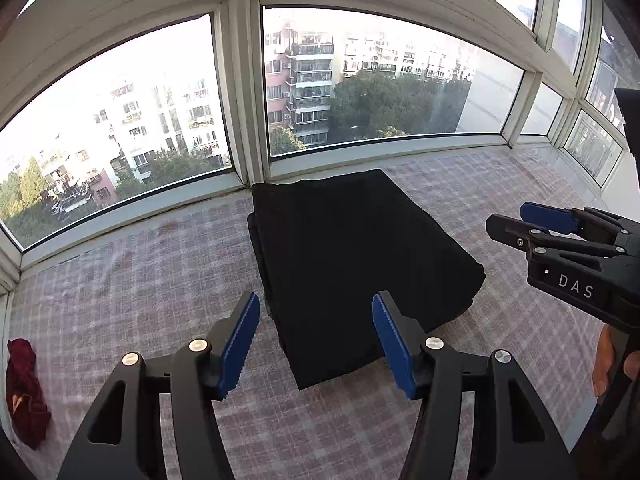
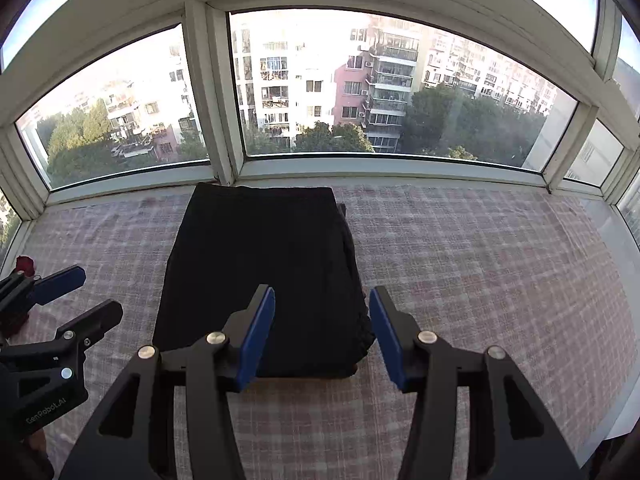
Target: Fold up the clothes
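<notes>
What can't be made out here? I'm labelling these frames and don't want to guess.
- Black folded garment: type unreadable in both views; uniformly dark, layers hidden under the top fold.
- Maroon cloth: cut off by the left wrist view's edge; a mere sliver in the right.
- Left gripper and right gripper: handles and hands largely out of frame.

Maroon garment cut by left frame edge. Person's hand mostly hidden behind right gripper; black garment's folds unresolvable

Both wrist views window-facing, sharing black garment
</notes>
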Motion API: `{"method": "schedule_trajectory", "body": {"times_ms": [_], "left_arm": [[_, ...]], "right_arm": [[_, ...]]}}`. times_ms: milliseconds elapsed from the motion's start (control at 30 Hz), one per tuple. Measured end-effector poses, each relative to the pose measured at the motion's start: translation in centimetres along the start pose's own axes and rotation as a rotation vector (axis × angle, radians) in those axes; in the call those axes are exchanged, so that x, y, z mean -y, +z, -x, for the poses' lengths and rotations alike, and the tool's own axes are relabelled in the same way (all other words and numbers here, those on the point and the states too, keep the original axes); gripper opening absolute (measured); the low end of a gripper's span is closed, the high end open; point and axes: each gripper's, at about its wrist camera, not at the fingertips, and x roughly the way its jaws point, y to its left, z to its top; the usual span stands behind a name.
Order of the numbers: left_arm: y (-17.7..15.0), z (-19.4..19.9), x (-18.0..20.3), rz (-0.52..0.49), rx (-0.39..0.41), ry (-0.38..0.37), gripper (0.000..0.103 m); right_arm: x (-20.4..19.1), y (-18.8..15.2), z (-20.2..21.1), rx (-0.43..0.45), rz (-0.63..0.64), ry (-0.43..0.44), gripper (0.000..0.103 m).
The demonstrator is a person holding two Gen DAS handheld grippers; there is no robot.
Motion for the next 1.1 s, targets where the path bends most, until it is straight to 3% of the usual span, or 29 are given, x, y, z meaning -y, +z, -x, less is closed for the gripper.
{"method": "schedule_trajectory", "body": {"times_ms": [200, 767, 1100], "left_arm": [[-2.0, 3.5, 0.7, 0.036, 0.024, 0.020, 0.057], [-7.3, 14.5, 0.6, 0.047, 0.223, 0.045, 0.057], [-11.2, 18.7, -1.4, 0.027, 0.237, 0.008, 0.057]], "right_arm": [[-0.6, -2.2, 4.3, 0.044, -0.007, -0.009, 0.049], [-3.8, -7.9, 14.1, 0.176, 0.010, -0.056, 0.049], [-6.7, -11.0, 17.3, 0.178, -0.002, -0.059, 0.049]]}}
